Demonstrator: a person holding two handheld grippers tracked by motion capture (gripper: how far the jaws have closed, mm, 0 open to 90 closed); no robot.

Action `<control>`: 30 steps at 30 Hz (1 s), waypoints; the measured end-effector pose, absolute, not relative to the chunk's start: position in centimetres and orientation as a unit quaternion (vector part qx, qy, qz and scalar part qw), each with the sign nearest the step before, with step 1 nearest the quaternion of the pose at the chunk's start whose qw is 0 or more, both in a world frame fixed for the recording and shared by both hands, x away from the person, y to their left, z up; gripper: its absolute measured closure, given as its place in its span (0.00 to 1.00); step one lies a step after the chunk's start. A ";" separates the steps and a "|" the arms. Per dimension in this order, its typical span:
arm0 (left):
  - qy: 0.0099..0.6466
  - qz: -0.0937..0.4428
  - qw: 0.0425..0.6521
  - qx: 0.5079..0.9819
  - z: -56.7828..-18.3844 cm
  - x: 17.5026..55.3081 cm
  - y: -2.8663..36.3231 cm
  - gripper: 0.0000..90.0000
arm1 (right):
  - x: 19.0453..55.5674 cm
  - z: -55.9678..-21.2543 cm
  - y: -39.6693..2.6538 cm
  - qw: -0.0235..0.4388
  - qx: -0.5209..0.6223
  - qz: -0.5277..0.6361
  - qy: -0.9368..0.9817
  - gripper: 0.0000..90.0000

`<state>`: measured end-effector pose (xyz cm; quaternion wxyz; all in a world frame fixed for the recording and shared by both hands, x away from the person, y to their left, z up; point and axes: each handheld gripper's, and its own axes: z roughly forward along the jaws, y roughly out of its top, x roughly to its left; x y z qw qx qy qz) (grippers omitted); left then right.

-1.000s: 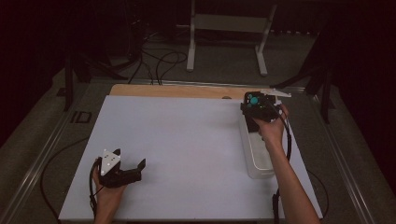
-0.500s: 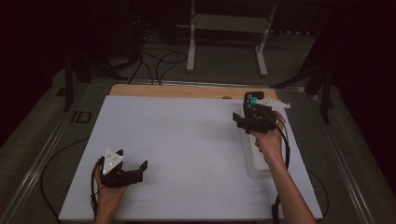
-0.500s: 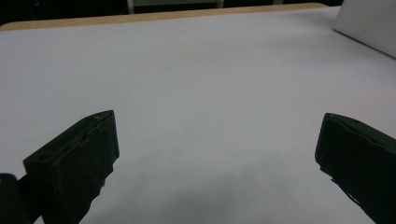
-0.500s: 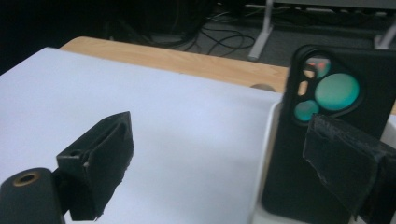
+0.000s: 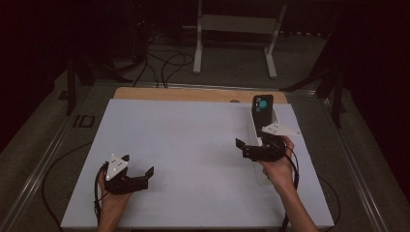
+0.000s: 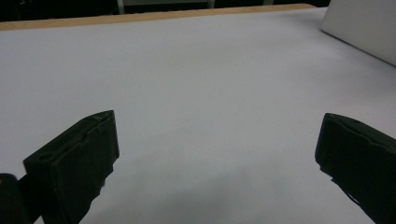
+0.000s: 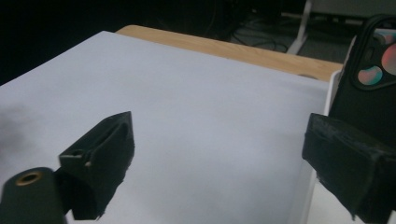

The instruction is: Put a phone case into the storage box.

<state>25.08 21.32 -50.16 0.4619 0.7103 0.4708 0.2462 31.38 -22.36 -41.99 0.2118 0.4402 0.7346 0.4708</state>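
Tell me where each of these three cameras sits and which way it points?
High view: above the near side, looking forward and down on the table; both forearms and grippers show.
Left gripper view: rides the left gripper, facing across the sheet; its open fingers show.
Right gripper view: rides the right gripper; open fingers, phone.
Shared: phone.

Left gripper (image 5: 140,180) and right gripper (image 5: 247,150): jaws spread wide.
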 end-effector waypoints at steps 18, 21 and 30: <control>0.440 0.249 0.504 0.701 -49.1 24.3 21.9 0.00 | 26.0 -46.3 -23.5 0.239 0.369 0.536 0.721 0.11; 0.425 0.253 0.507 0.706 -48.9 24.0 21.6 0.00 | 25.4 -46.8 -23.7 0.241 0.358 0.547 0.717 0.11; 0.393 0.258 0.499 0.728 -48.8 23.5 20.7 0.00 | 24.8 -47.5 -23.9 0.250 0.349 0.553 0.714 0.11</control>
